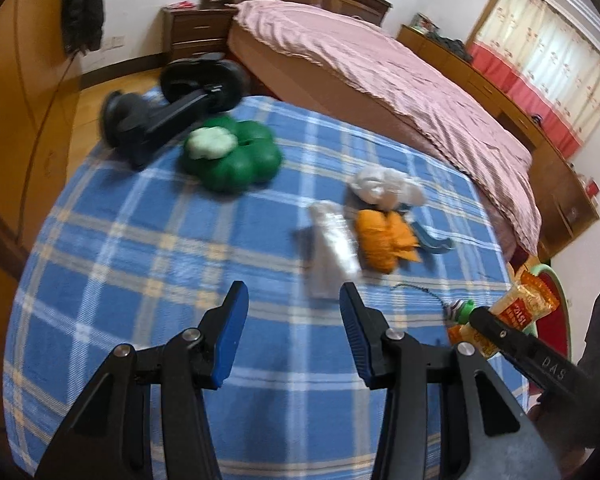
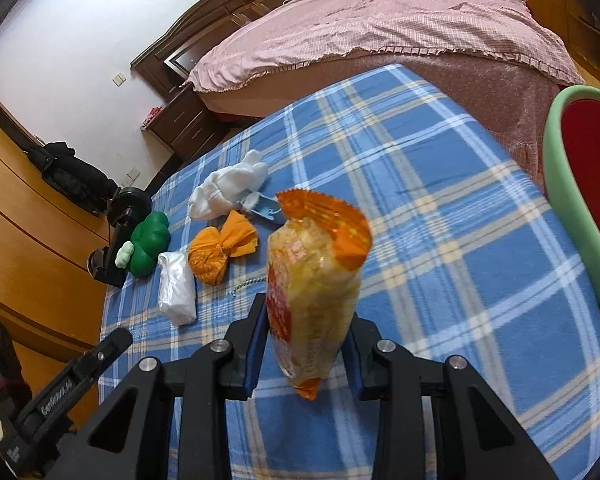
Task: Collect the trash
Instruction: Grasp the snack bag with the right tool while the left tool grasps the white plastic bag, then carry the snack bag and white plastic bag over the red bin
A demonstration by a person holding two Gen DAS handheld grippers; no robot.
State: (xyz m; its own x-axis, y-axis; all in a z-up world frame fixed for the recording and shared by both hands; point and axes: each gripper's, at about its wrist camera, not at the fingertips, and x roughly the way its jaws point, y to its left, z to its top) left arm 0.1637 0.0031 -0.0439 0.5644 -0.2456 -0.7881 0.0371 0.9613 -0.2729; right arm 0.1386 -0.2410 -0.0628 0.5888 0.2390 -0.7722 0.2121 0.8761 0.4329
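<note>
My right gripper (image 2: pixel 306 320) is shut on an orange and yellow snack packet (image 2: pixel 316 280) and holds it upright above the blue plaid cloth (image 2: pixel 440 220); the packet also shows in the left wrist view (image 1: pixel 520 308). My left gripper (image 1: pixel 294 304) is open and empty, just short of a white plastic wrapper (image 1: pixel 332 252). The wrapper also shows in the right wrist view (image 2: pixel 176 288). An orange crumpled bag (image 1: pixel 384 240) (image 2: pixel 220 248) lies beside it. A red basin with a green rim (image 2: pixel 580 184) stands at the right, beside the table edge.
White socks (image 1: pixel 384 188), a blue clip (image 1: pixel 436 240), a green clover-shaped toy (image 1: pixel 232 156), a black stand (image 1: pixel 172 108) and a bead chain (image 1: pixel 420 292) lie on the cloth. A bed with a pink cover (image 1: pixel 400 84) is behind. A wooden wardrobe (image 1: pixel 20 120) is at the left.
</note>
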